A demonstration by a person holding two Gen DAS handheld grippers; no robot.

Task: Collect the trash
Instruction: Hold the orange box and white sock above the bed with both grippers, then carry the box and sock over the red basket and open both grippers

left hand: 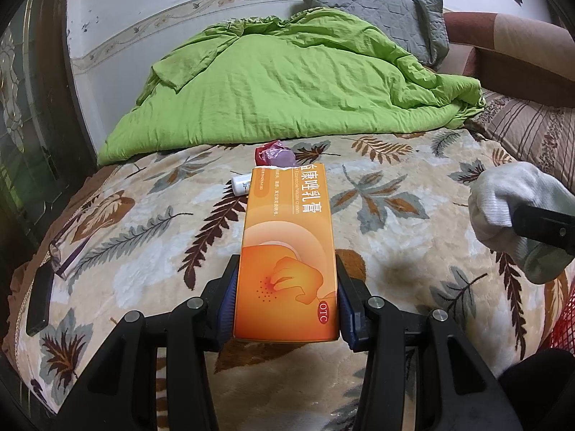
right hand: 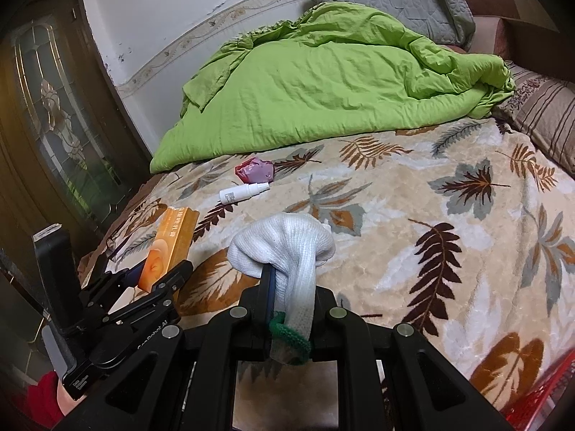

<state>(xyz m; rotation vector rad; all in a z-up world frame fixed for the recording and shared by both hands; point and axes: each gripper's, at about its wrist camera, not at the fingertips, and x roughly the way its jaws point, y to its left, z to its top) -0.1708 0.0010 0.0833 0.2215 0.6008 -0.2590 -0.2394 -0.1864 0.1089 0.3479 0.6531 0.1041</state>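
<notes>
While both tools hang over the bed, my left gripper [left hand: 285,301] is clamped on the orange box [left hand: 287,251], blue pads pressing its two long sides near the lower end. Box points away from me, torn flap at the far end, printed face up, clear of the blanket [left hand: 395,186].

My right gripper [right hand: 289,309] is closed tight on a white sock [right hand: 287,248]; the green-edged cuff hangs below the jaws, the bunched toe bulges out past the fingertips. In the left view the sock sits off to the right of the box, well apart from it.

Beyond the box, on the leaf-print blanket: a small white bottle [right hand: 244,193] lying on its side, and just behind it a crumpled red-purple wrapper [right hand: 256,170]. Neither touches a gripper. Bottle and wrapper lie near each other; contact cannot be told.

Further back: green quilt [right hand: 323,89] heaped against the wall, grey pillow [right hand: 388,0] behind it. Red mesh basket [right hand: 550,395] at the lower right edge.
</notes>
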